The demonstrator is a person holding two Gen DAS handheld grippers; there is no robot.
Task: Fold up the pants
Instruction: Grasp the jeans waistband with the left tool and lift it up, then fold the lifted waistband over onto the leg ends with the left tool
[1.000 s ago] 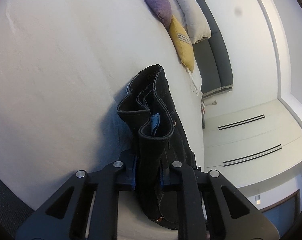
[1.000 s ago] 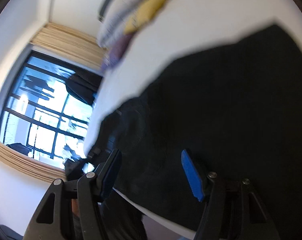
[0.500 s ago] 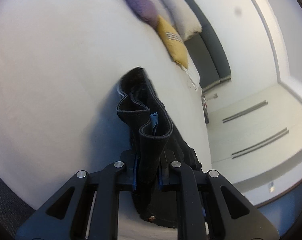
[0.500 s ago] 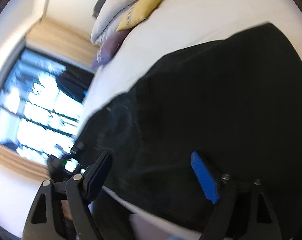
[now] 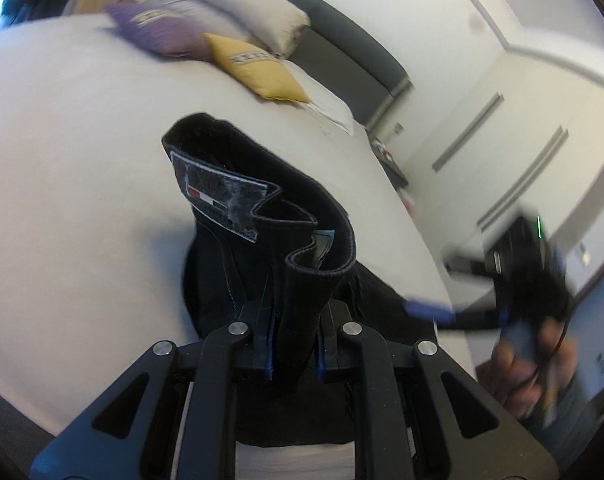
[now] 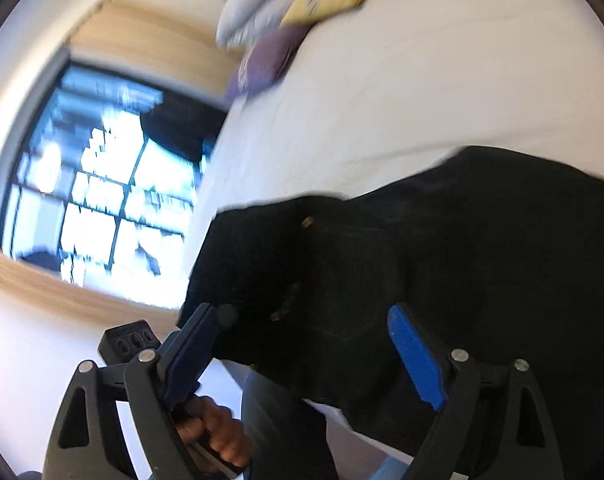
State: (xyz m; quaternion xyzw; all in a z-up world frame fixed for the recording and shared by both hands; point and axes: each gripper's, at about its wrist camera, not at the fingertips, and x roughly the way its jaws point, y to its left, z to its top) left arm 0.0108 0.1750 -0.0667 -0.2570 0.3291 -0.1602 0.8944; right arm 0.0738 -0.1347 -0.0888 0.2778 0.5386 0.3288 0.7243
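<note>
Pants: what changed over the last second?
The right tongs are opening wider, nothing pinched, the pants lying beyond them. The left tongs lifted the bunched waistband, and the label turned into view. Unchanged: left tongs clamped on the pants, bed and pillows.

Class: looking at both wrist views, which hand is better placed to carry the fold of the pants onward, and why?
Left. Its tongs are shut on the bunched waistband of the black pants, lifted off the bed. The right tongs are opening, their pads clear of the cloth, so they would need to regrasp first.
</note>
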